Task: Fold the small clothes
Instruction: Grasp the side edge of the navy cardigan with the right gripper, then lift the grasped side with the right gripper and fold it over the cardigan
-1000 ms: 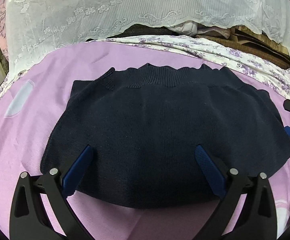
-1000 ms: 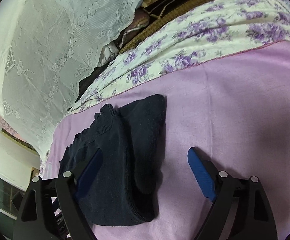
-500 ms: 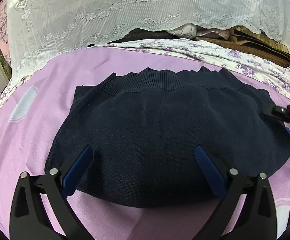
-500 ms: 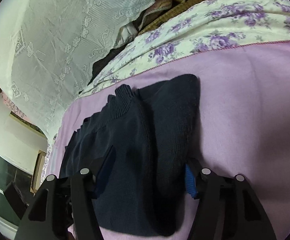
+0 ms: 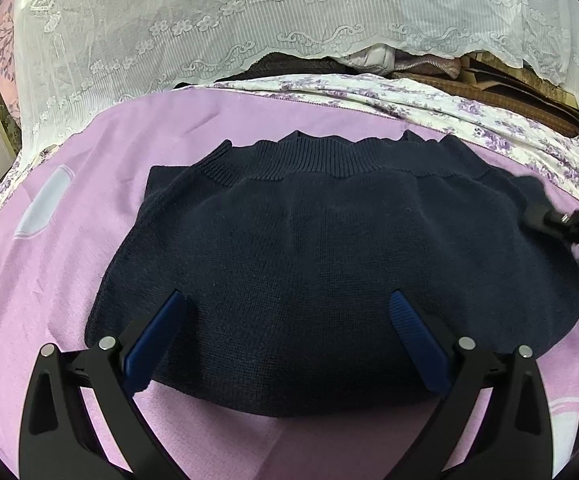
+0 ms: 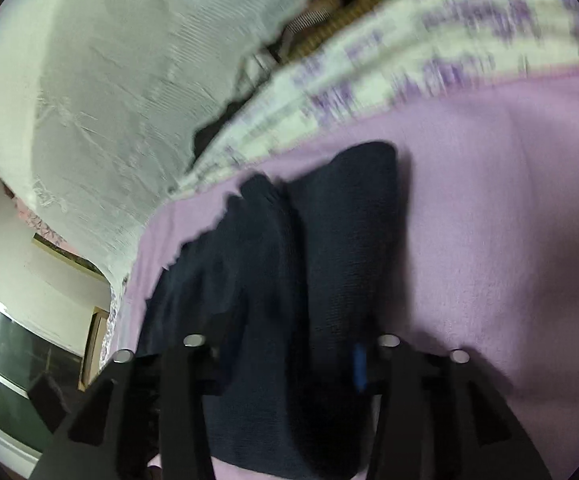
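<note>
A dark navy knit garment lies folded on the purple blanket, its ribbed hem toward the far side. My left gripper is open, its blue pads over the garment's near edge. My right gripper has its jaws narrowed around the garment's right edge; the view is blurred and cloth fills the gap. It also shows in the left wrist view at the garment's right side.
A white lace cover hangs over piled items at the back. A floral sheet borders the blanket's far edge. A pale patch lies on the blanket at left. A window shows at far left.
My right gripper moved left onto the garment's right edge and its jaws narrowed around the cloth. My left gripper stayed open and drew back slightly.
</note>
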Motion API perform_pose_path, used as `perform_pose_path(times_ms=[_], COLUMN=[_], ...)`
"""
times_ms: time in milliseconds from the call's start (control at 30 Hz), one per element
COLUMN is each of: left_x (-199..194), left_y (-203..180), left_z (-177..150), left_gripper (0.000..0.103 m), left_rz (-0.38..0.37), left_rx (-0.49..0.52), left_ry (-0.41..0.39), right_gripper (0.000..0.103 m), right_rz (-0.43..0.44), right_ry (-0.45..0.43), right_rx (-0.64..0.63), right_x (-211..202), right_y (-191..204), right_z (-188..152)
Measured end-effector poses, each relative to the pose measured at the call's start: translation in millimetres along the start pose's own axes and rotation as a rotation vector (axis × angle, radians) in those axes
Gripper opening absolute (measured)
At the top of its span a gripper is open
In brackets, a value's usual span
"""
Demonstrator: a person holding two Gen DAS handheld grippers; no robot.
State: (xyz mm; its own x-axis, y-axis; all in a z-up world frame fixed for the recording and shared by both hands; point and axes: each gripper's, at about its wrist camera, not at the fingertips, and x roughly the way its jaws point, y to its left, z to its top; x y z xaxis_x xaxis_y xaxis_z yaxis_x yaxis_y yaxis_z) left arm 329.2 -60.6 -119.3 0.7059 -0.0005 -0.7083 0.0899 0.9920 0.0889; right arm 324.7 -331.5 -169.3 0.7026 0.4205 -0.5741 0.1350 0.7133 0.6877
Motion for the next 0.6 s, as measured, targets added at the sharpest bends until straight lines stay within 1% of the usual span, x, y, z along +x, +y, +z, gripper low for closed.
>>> perform_pose_path(times_ms=[67, 100, 133, 167, 200, 233, 333, 367, 400, 433, 467, 500, 600], left_x=[0, 0, -2, -2, -3, -3, -3, -2, -1, 2, 5, 6, 6], left_y=[1, 1, 1, 2, 2, 2, 6, 7, 9, 12, 13, 14, 19], left_z=[0, 0, 0, 0, 0, 0, 1, 1, 2, 2, 2, 2, 1], left_gripper=[0.099, 0.099, 0.099, 0.099, 0.099, 0.099, 0.099, 0.099, 0.099, 0.099, 0.099, 0.099, 0.099], left_rz=[-0.001, -0.001, 0.003, 0.007, 0.014, 0.018, 0.037, 0.038, 0.032, 0.016, 0.004, -0.003, -0.021], left_rx=[-0.001, -0.002, -0.004, -0.004, -0.006, -0.007, -0.022, -0.029, -0.038, -0.051, -0.06, -0.066, -0.085], left_ry=[0.001, 0.0, -0.004, -0.008, -0.013, -0.015, -0.018, -0.017, -0.01, 0.005, 0.016, 0.022, 0.028], right_gripper=[0.044, 0.04, 0.035, 0.024, 0.018, 0.017, 0.016, 0.016, 0.019, 0.019, 0.022, 0.025, 0.026], right_rz=[-0.008, -0.023, -0.042, -0.059, -0.054, -0.041, -0.025, -0.032, -0.048, -0.065, -0.086, -0.088, -0.049], right_ry=[-0.007, -0.013, -0.022, -0.033, -0.054, -0.064, -0.096, -0.093, -0.075, -0.065, -0.047, -0.031, -0.01], right_rx=[-0.019, -0.035, -0.045, -0.051, -0.048, -0.046, -0.081, -0.104, -0.126, -0.128, -0.113, -0.097, -0.049], right_x=[-1, -1, -1, -2, -6, -9, -18, -17, -13, -9, -5, -3, -1], right_y=[2, 4, 5, 7, 7, 8, 15, 19, 22, 21, 16, 12, 3], right_z=[-1, -3, -5, -6, -6, -5, -6, -7, -8, -9, -8, -8, -5])
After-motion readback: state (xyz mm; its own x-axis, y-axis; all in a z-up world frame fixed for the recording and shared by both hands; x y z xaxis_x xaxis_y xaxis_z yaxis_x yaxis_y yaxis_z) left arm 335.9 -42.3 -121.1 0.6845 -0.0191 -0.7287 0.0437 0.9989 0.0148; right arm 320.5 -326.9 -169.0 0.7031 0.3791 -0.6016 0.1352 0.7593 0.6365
